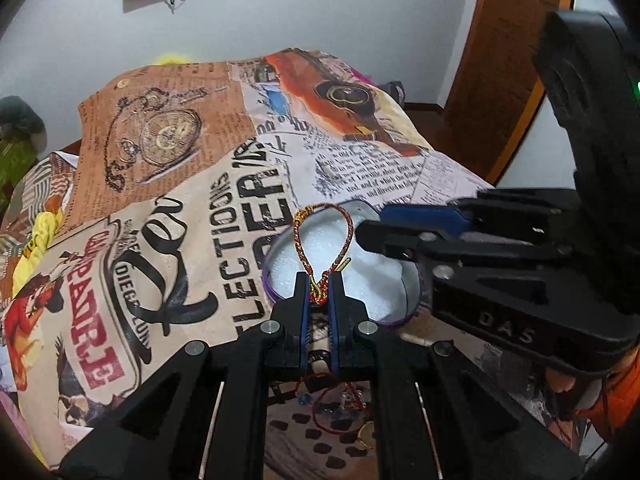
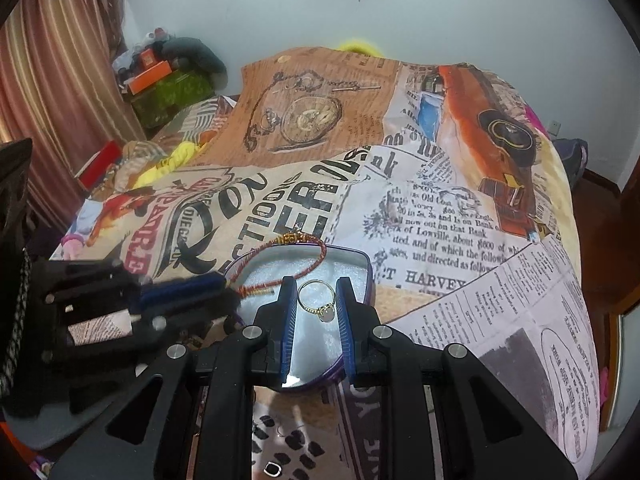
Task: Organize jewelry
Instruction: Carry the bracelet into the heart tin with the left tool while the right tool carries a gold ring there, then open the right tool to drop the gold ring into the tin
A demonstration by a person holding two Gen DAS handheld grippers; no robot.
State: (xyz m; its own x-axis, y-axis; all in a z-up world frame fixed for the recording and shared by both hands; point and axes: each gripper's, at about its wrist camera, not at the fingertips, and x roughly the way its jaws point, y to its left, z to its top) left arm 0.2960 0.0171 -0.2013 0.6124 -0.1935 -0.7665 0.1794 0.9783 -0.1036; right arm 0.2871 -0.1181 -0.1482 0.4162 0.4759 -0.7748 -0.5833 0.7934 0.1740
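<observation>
My left gripper is shut on a red-and-gold braided bracelet and holds its loop over the purple heart-shaped tin with white foam lining. In the right wrist view the bracelet arcs over the tin's far rim, held by the left gripper. My right gripper grips a gold ring with a pale stone between its blue pads, just above the tin. It shows from the side in the left wrist view.
More jewelry lies on the printed cloth near me: red cord pieces and a gold item, and a small earring. The newspaper-print bedspread covers the surface. Clutter and boxes sit far left by the curtain.
</observation>
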